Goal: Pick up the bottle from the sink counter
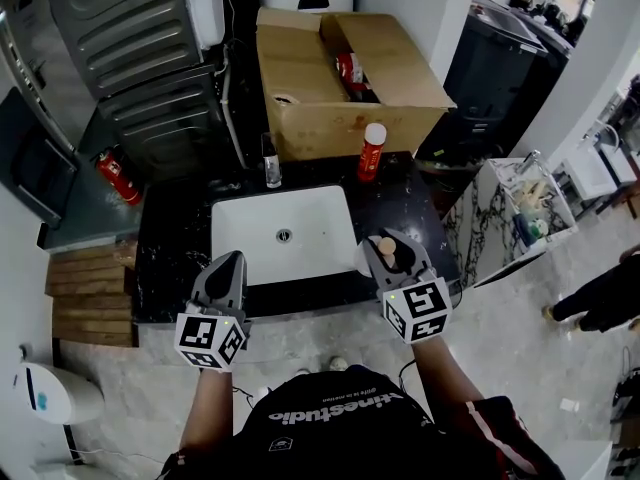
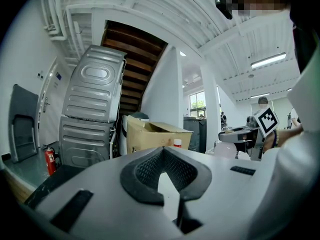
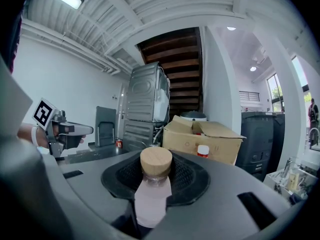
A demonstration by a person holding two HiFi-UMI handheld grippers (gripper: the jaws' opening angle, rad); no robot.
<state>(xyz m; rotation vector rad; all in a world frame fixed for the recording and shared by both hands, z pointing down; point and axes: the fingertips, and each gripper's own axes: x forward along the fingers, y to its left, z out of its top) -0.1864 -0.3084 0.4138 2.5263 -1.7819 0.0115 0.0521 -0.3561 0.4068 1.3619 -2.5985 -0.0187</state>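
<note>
Dark marbled desk (image 1: 178, 236) is stretching across in front of you, with a white sink (image 1: 300, 213) sitting in its middle. At the far edge a big open cardboard box (image 1: 330, 113) is standing. Just in front of it a red bottle with a white cap (image 1: 372, 151) is standing on the right and a small clear bottle (image 1: 271, 162) on the left. Stacked grey machines (image 1: 150, 48) are filling the far left, and a red fire extinguisher (image 1: 118, 176) is lying on the floor beside them.

You are holding your right gripper (image 1: 390, 246) over the near right corner of the sink. Its fingers are clamping on the pale pink bottle (image 3: 152, 191), and the dark pads are pressing on its neck just under the round wooden cap (image 3: 156, 160).

You are keeping your left gripper (image 1: 230, 260) at the near left corner of the sink, well apart from the right one. Its fingers are resting together, with nothing sitting between them.
</note>
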